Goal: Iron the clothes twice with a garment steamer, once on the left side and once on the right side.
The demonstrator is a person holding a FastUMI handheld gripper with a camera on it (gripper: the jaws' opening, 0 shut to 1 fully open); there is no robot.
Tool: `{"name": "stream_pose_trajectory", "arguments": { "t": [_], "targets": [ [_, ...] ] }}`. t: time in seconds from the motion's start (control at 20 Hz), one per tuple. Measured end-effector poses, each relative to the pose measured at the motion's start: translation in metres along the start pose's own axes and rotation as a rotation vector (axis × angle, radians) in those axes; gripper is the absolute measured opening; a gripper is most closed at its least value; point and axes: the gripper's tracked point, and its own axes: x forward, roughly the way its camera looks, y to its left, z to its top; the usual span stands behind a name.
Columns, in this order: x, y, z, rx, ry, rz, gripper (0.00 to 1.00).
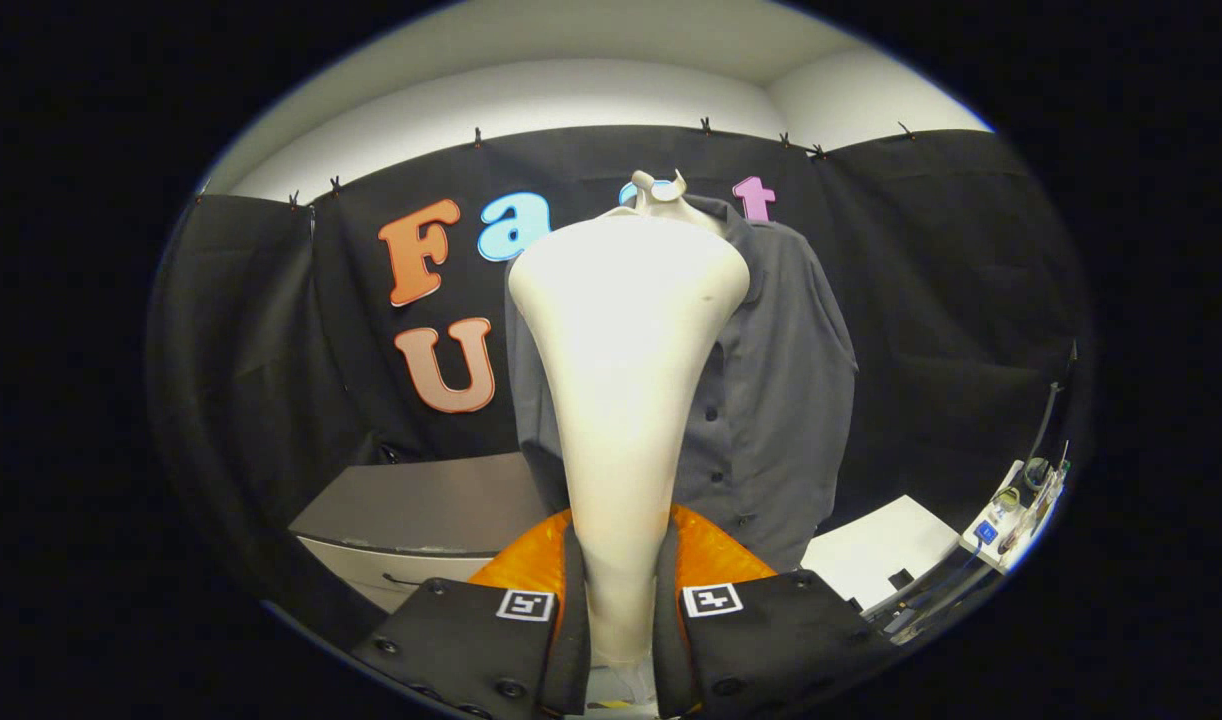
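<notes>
Gripper fingers clamped on both sides of cream garment steamer handle, head flaring upward at 12 o'clock. Grey shirt hanging just beyond steamer, toward 1 o'clock, against booth wall. Grey tabletop at 10 o'clock from fingers.

Bright light is falling from above and in front, and it is washing out the cream, trumpet-shaped plastic steamer I am holding clamped in my gripper, so its upper face is glaring nearly white. The dark grey buttoned cotton shirt beyond it is staying evenly lit and fairly sharp. The fisheye lens is bending the black cloth wall into curves, and everything is dimming toward the rim.
</notes>
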Motion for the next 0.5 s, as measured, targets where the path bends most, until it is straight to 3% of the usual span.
{"name": "stream_pose_trajectory", "arguments": {
  "t": [0.5],
  "targets": [
    [-0.028,0.008,0.025,0.016,-0.081,0.001,0.33]
  ]
}}
